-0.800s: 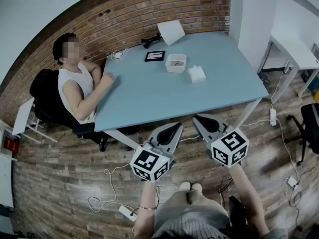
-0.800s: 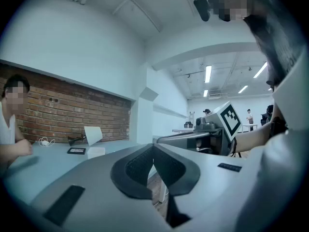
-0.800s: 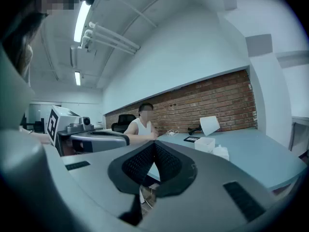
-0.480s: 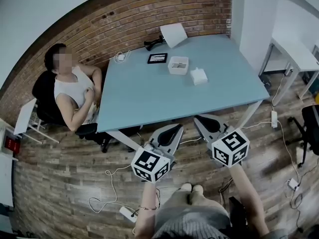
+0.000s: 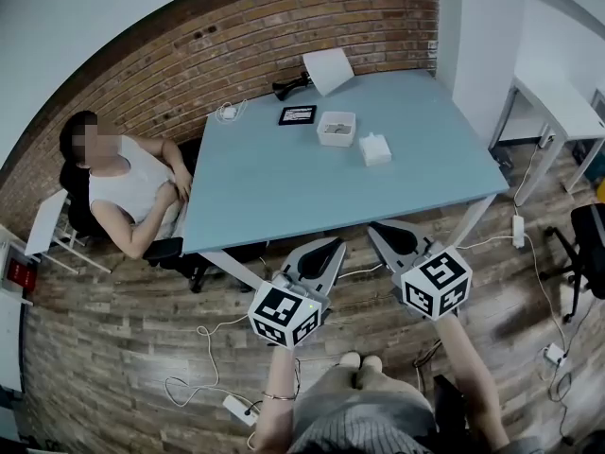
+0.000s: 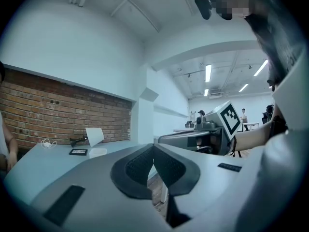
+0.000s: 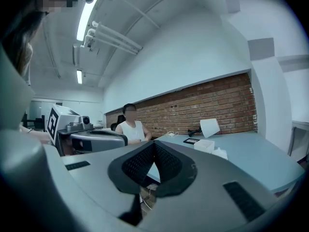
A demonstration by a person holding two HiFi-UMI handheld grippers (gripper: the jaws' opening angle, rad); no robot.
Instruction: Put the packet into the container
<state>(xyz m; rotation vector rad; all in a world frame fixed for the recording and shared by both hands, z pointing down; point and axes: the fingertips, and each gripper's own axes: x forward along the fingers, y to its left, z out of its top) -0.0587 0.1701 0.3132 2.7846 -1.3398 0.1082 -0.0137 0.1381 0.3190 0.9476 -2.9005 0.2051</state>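
Far across the light-blue table (image 5: 284,187) stands a small white square container (image 5: 336,128), and the white packet (image 5: 375,148) lies just right of it. Both grippers hang in front of the table's near edge, over the wooden floor and well short of these objects. My left gripper (image 5: 331,244) is shut and empty; its pads meet in the left gripper view (image 6: 153,149). My right gripper (image 5: 381,228) is likewise shut on nothing (image 7: 154,149). The right gripper view shows the container (image 7: 203,145) and the packet (image 7: 219,152) ahead on the right.
A person (image 5: 128,192) sits in a chair at the table's left side. A black tablet (image 5: 297,114), a white shade-like object (image 5: 327,69) and a cable (image 5: 227,112) lie at the far edge by the brick wall. A white pillar (image 5: 477,36) stands at the right; cables trail on the floor.
The seated person has drawn the arm off the table and leaned back to the left. Both grippers stay where they were.
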